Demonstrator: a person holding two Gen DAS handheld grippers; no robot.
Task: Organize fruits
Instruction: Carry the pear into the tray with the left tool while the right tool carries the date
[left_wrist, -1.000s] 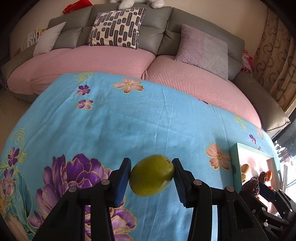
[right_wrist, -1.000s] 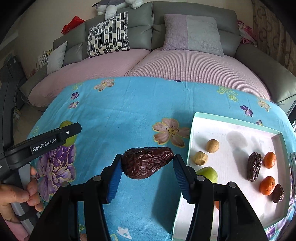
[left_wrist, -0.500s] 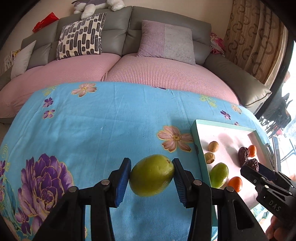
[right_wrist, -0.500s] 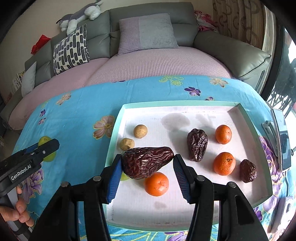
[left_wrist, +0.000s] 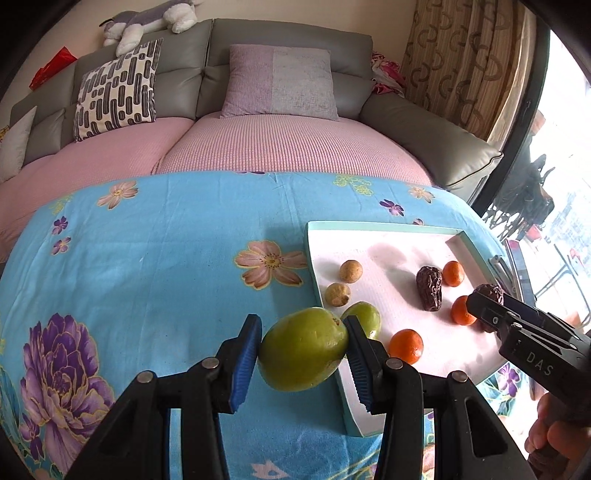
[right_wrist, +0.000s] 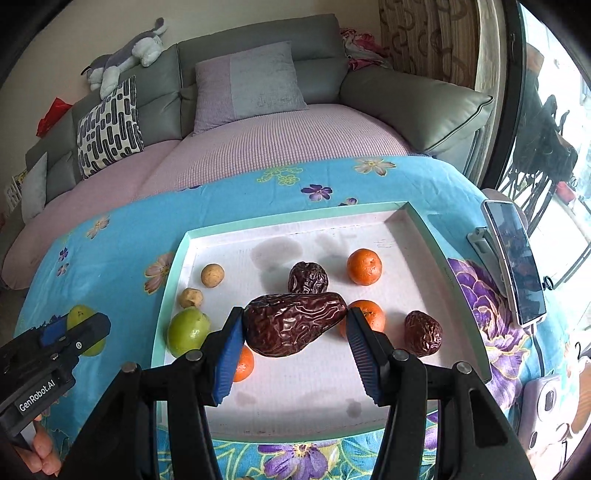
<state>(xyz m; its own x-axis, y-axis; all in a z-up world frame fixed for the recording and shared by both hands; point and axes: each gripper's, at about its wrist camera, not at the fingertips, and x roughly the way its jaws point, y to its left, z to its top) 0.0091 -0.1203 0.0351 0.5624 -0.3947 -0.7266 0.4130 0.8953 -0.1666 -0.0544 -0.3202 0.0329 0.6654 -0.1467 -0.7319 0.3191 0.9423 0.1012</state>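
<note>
My left gripper (left_wrist: 303, 353) is shut on a green fruit (left_wrist: 302, 350), held just left of the teal-rimmed white tray (left_wrist: 380, 227) and above the blue cloth. My right gripper (right_wrist: 295, 326) is shut on a large wrinkled dark date (right_wrist: 293, 324), hovering over the middle of the tray (right_wrist: 295, 223). In the tray lie another green fruit (right_wrist: 187, 331), two small brown fruits (right_wrist: 212, 275), three oranges (right_wrist: 364, 266) and two dark dates (right_wrist: 307, 277). The left gripper (right_wrist: 75, 326) shows at the right wrist view's left edge.
A blue floral cloth (left_wrist: 166, 258) covers the table. Behind it stands a grey sofa (left_wrist: 288, 40) with pink covers and cushions. A phone on a stand (right_wrist: 513, 258) and a white device (right_wrist: 546, 402) sit right of the tray. A person's fingers (right_wrist: 40, 450) hold the left gripper's handle.
Both grippers have moved right toward the tray with their fruits. The right one now hangs over the tray's middle; the left one has come up to its left edge.
</note>
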